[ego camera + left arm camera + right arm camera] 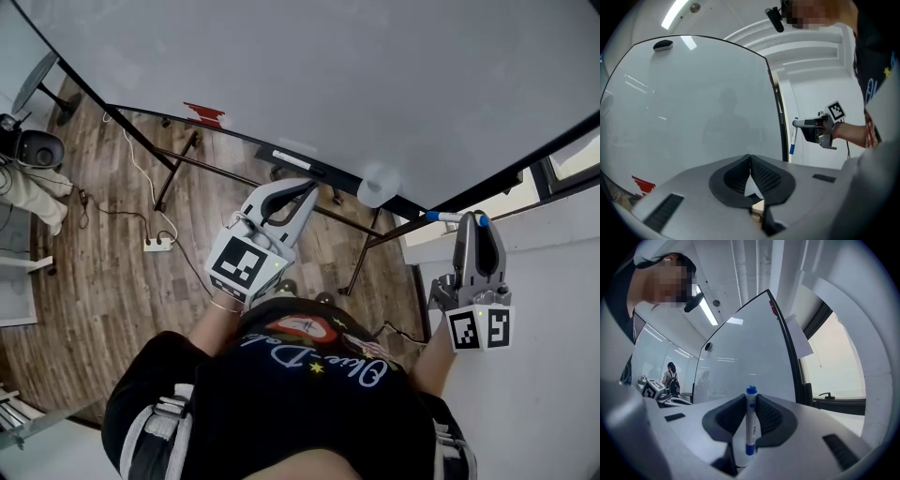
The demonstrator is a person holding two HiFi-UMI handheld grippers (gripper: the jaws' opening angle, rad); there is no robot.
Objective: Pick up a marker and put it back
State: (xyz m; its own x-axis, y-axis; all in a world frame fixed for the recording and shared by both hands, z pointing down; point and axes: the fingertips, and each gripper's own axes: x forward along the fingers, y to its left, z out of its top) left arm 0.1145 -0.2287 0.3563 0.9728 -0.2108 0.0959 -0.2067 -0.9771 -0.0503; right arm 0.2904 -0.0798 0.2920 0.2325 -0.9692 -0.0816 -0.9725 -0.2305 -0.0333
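Right gripper (750, 399): clamping slim white blue-capped plastic marker (750, 427) between ribbed black pads (769, 417). Left gripper (750, 159): resting closed, empty.

The head camera hangs high in front of the whiteboard (328, 84), looking steeply down its face to the wooden floor (103, 187) at its foot. The left gripper (302, 190) carries its camera close before the whiteboard's middle, facing it squarely (past the board's right edge it catches the right gripper (471, 221)). The right gripper's camera rides just off that right edge, looking slantwise across the board. All three views share the whiteboard and the marker (448, 217) beside its right edge.
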